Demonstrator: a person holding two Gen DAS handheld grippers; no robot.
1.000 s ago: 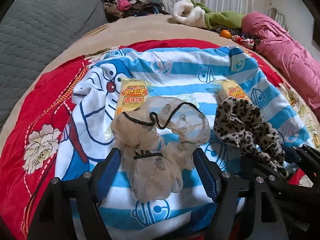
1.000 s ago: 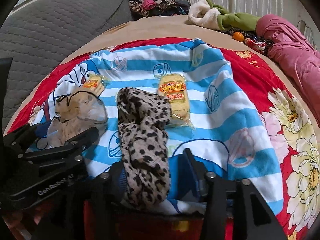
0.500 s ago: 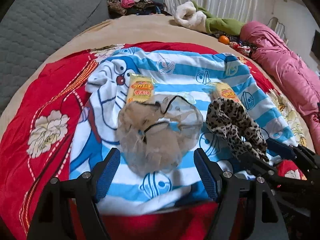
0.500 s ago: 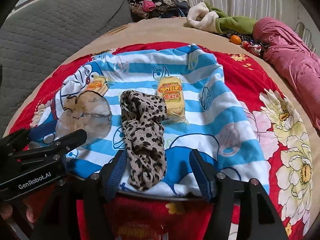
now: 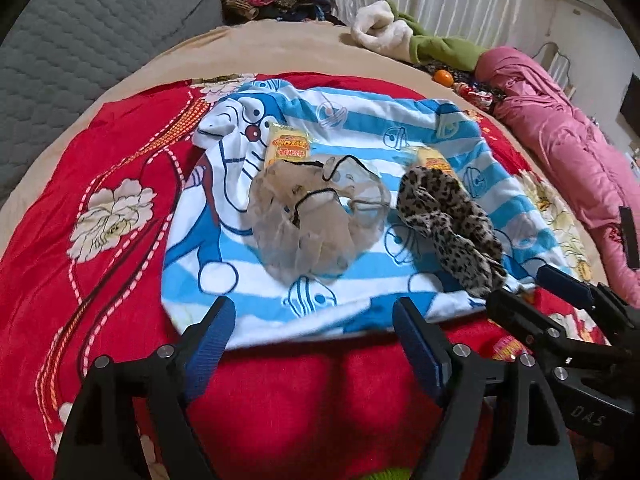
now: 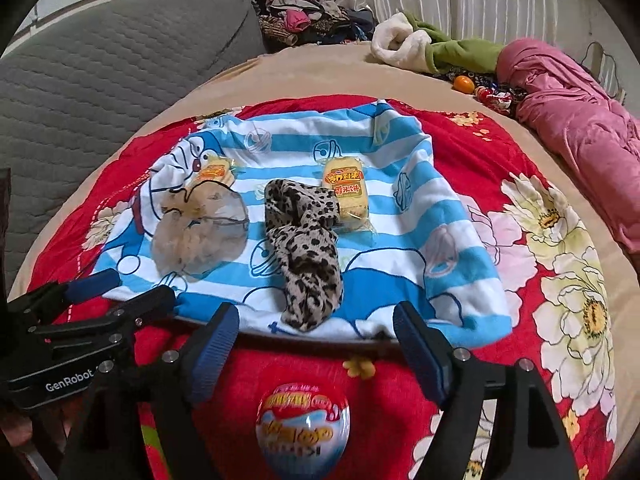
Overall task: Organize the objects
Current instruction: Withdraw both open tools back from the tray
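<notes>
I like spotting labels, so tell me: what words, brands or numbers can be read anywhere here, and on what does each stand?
"GenRobot": white letters on the black body of the left gripper.
"DAS": faint letters on the black body of the right gripper.
Two yellow snack packets: red and orange Chinese characters, too blurred to read.
Egg-shaped capsule: colourful print, too blurred to read.
Blue striped cartoon towel: pictures only, no words.

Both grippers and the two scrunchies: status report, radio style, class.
Left gripper and right gripper opening, nothing between jaws. Sheer scrunchie and leopard scrunchie lie free on striped towel. No obstruction.
</notes>
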